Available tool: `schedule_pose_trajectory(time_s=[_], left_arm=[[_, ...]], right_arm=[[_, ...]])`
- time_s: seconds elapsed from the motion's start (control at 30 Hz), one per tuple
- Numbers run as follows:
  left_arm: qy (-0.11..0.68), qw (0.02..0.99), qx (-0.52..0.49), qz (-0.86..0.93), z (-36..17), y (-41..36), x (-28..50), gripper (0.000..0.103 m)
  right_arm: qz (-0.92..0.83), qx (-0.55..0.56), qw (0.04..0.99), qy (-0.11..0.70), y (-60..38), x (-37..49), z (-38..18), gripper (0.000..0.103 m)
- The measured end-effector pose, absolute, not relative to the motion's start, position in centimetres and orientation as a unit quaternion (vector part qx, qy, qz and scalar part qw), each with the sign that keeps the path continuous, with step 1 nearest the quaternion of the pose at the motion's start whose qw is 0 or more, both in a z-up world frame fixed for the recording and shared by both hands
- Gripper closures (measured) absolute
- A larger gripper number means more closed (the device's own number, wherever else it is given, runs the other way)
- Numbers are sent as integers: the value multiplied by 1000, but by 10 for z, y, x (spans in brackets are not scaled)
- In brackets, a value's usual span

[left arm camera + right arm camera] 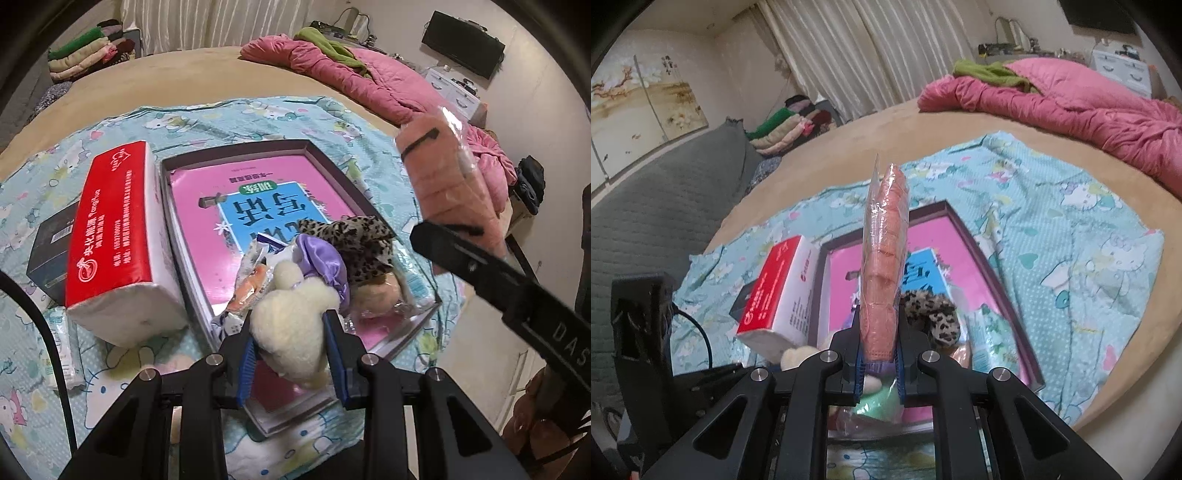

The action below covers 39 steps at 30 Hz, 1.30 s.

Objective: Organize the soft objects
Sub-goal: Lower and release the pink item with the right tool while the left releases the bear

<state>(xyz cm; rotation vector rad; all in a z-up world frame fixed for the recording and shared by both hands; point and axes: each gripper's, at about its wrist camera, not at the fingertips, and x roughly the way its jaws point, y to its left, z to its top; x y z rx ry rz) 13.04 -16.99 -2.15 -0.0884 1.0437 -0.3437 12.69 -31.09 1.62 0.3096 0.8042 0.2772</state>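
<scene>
- The cream plush toy (291, 332) sits between the blue pads of the left gripper (291, 345), which are closed against its fleecy sides, over the near end of the shallow tray (332, 166).
- The right gripper (879, 363) is clamped tight on the lower end of a bagged stack of salmon-pink cloths (884, 258); the pack stands upright out of the jaws, above the tray.
- In the tray's near end lie other soft things in a heap: a purple satin piece (325, 264), a leopard-print fabric (364, 245) and some crinkled plastic packets (243, 291).
- The tray floor is covered by a pink and blue printed book cover (236, 206).
- Just left of the tray — touching its rim, as far as I can tell — stands a red and white tissue pack (118, 229), with a dark box (48, 251) beyond it.
- Under the tray lies a light blue cartoon-print cloth (229, 114), spread on a tan bed (166, 74).
- Well beyond the tray — a crumpled pink quilt (332, 70).
</scene>
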Motion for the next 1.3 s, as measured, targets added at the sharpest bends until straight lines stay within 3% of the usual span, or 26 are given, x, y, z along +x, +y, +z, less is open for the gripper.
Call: schedule_pose_trajectory(time_s=[1.3], left_arm=[[502,848,-27,-168,-35,-177,146,68]], right_arm=[[117,191,868,443,-317,156,-45,90]])
